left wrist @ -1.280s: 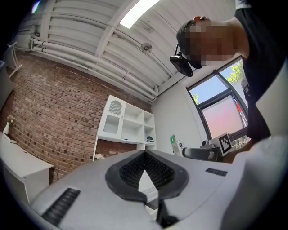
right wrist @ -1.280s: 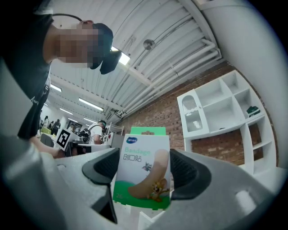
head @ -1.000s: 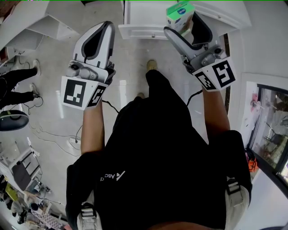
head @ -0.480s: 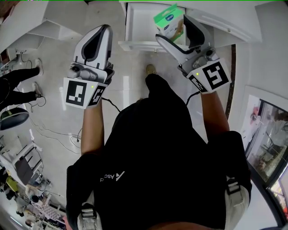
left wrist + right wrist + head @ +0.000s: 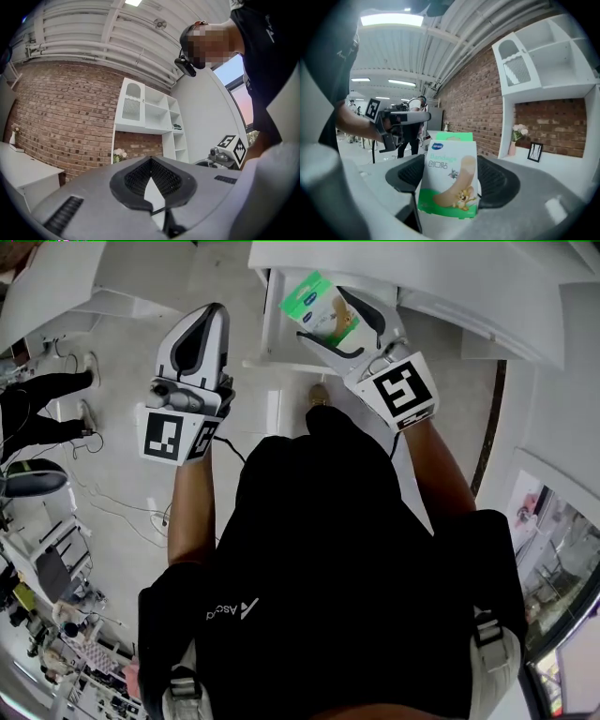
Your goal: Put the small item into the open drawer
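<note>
We are looking down past our own black shirt (image 5: 328, 568) toward the open drawer (image 5: 270, 334), and everything here is being placed from that drawer. Nearest to us, short of the drawer's front edge, our two forearms are reaching forward, each ending in a marker cube, the left marker cube (image 5: 173, 435) sitting well left of the drawer and the right marker cube (image 5: 398, 390) just short of its right part. The left gripper (image 5: 216, 310) is hanging left of the drawer and outside it, over the pale floor (image 5: 122, 484); its own view is showing its dark pads pressed together at the tips with nothing between them. The right gripper (image 5: 323, 315) is reaching in over the drawer's opening, and its jaws are pinching a bandage box (image 5: 450, 164), a white and green carton with a cartoon figure and a large plaster printed on its face. In the head view this box is lying tilted across the drawer's open white interior, inside the line of its front edge; we cannot tell how high above the drawer's bottom it is being held. Just short of the drawer's front, one shoe (image 5: 319, 393) is showing on the floor. The drawer is standing out from a white cabinet (image 5: 450, 277) that is running off to its right. Far left of the drawer, another person's dark legs (image 5: 37, 395) are standing among cables, and the right gripper view is showing a brick wall (image 5: 473, 98) and a white shelf unit (image 5: 543, 56) beyond.
</note>
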